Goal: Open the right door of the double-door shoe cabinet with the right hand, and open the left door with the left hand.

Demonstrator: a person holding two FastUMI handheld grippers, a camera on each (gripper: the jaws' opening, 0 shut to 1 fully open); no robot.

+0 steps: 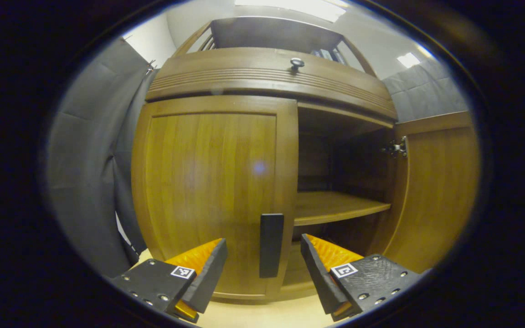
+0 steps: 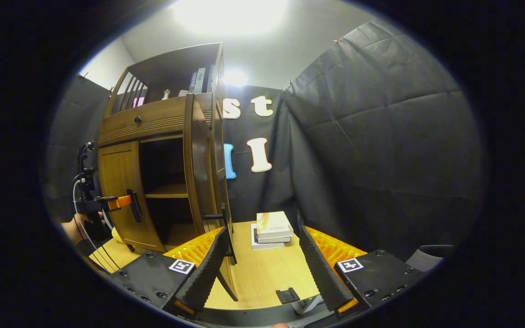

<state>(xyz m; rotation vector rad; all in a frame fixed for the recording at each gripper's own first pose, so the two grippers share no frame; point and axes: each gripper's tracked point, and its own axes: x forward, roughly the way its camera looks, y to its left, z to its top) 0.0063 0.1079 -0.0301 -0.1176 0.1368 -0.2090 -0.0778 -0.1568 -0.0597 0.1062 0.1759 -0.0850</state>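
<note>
In the left gripper view the wooden shoe cabinet (image 1: pixel 226 77) fills the frame. Its left door (image 1: pixel 208 182) is closed, and that door's black handle (image 1: pixel 271 246) stands between the fingertips of my open left gripper (image 1: pixel 262 240) without being touched. The right door (image 1: pixel 435 191) is swung wide open, showing an inner shelf (image 1: pixel 335 207). In the right gripper view the right door (image 2: pixel 198 173) is edge-on, with its black handle (image 2: pixel 227 228) just beside the left finger of my open right gripper (image 2: pixel 262 232). Farther off, the left gripper (image 2: pixel 121 202) hovers at the left door's handle (image 2: pixel 133 206).
A stack of books (image 2: pixel 272 228) lies on the wooden table (image 2: pixel 262 273) right of the cabinet, with a small black piece (image 2: pixel 287 295) nearer me. A drawer knob (image 1: pixel 296 63) sits above the doors. A hand (image 2: pixel 73 228) holds the left gripper. Black cloth walls surround the booth.
</note>
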